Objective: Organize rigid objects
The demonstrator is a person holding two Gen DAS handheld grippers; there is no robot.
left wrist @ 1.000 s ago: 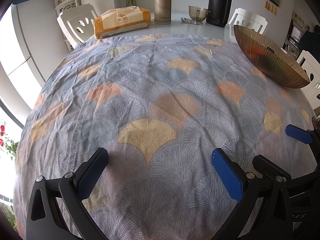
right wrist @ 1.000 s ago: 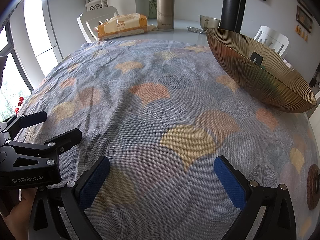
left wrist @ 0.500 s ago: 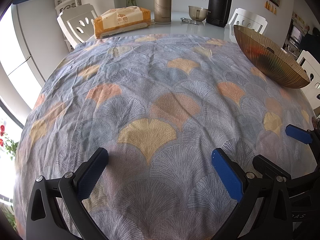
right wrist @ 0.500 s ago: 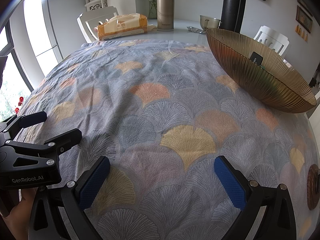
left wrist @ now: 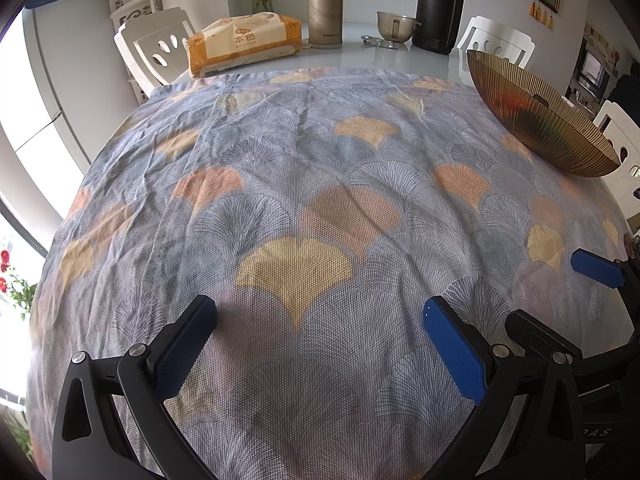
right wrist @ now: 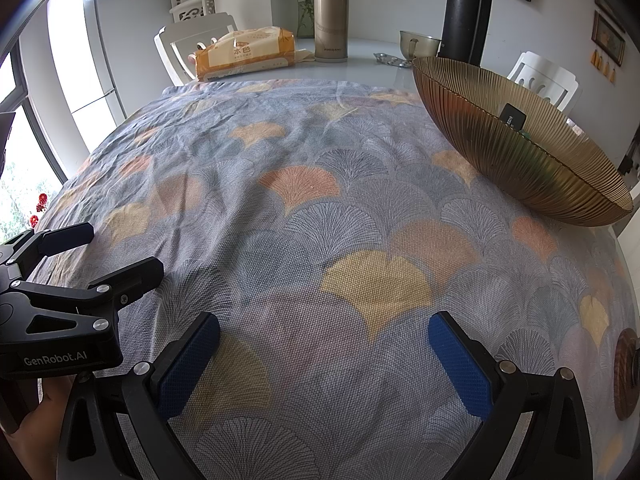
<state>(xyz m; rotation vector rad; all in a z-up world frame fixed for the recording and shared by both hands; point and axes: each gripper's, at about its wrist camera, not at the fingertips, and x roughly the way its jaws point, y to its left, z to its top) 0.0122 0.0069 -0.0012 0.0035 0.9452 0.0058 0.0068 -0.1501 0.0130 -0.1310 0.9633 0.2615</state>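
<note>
**Both grippers spread wide above the cloth, bowl at far right**

The left gripper point(left wrist: 320, 320) hangs low over the patterned cloth point(left wrist: 304, 184), its blue pads wide apart with nothing between them. The right gripper point(right wrist: 324, 340) sits just beside it, likewise released and empty; each shows at the edge of the other's view.

The ribbed gold bowl point(right wrist: 516, 148) stands on the cloth toward the far right. A small black object point(right wrist: 513, 116) leans inside it against the far wall; what else lies within is hard to tell. A dark round disc point(right wrist: 626, 374) lies on the cloth at the right edge.

Beyond the cloth, on the bare white tabletop, stand a tissue pack point(left wrist: 244, 44), a gold flask point(left wrist: 325, 6), a small cup point(left wrist: 395, 26) and a tall black flask point(left wrist: 440, 4). White chairs ring the table.
</note>
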